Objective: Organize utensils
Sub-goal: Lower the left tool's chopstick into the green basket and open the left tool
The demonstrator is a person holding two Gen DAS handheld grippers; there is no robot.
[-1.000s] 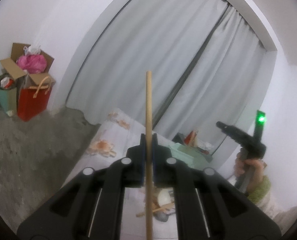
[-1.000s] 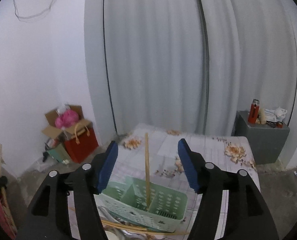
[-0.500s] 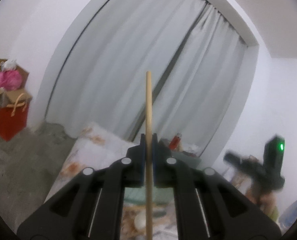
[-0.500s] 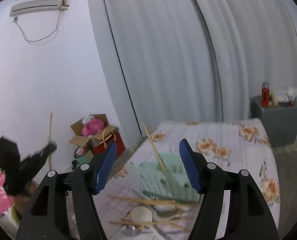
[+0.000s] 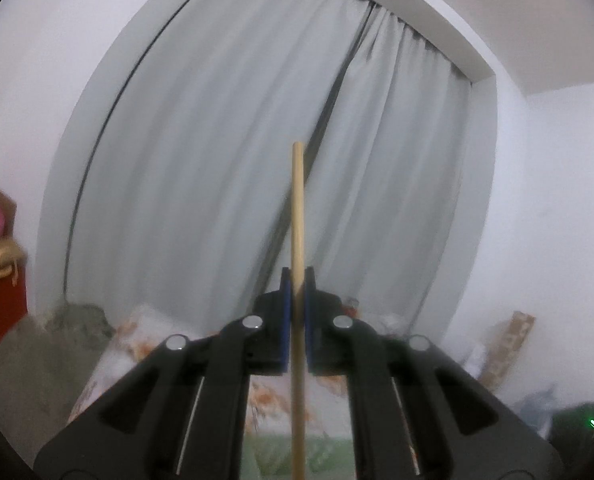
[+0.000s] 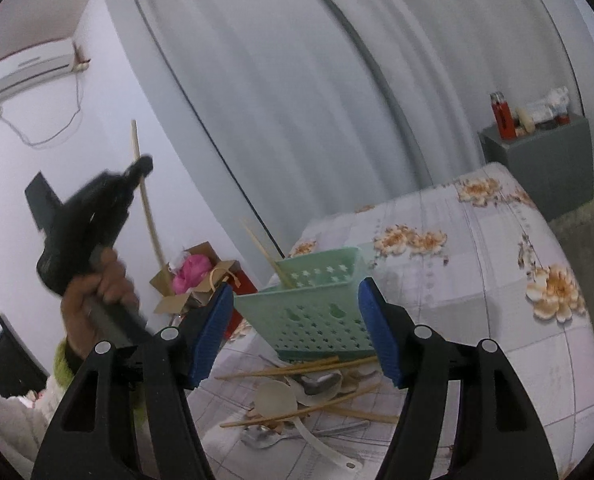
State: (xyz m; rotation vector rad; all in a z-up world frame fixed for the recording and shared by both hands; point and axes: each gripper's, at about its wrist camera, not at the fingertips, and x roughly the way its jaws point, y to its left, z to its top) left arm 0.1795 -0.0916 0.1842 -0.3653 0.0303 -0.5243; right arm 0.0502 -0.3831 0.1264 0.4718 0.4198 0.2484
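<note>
Utensil sorting barely begun

The left gripper [image 5: 295, 312] clenches one chopstick [image 5: 297, 216] upright at frame centre; the right gripper [image 6: 293, 332] gapes empty. The green basket [image 6: 317, 312], mid-frame, holds one chopstick; loose chopsticks and spoons [image 6: 297, 392] await below it.

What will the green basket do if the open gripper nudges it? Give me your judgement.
The green basket looks like thin perforated plastic, so probably light. It holds only a chopstick, so it would likely slide on the tablecloth. A push high on the rim might tip it.
</note>
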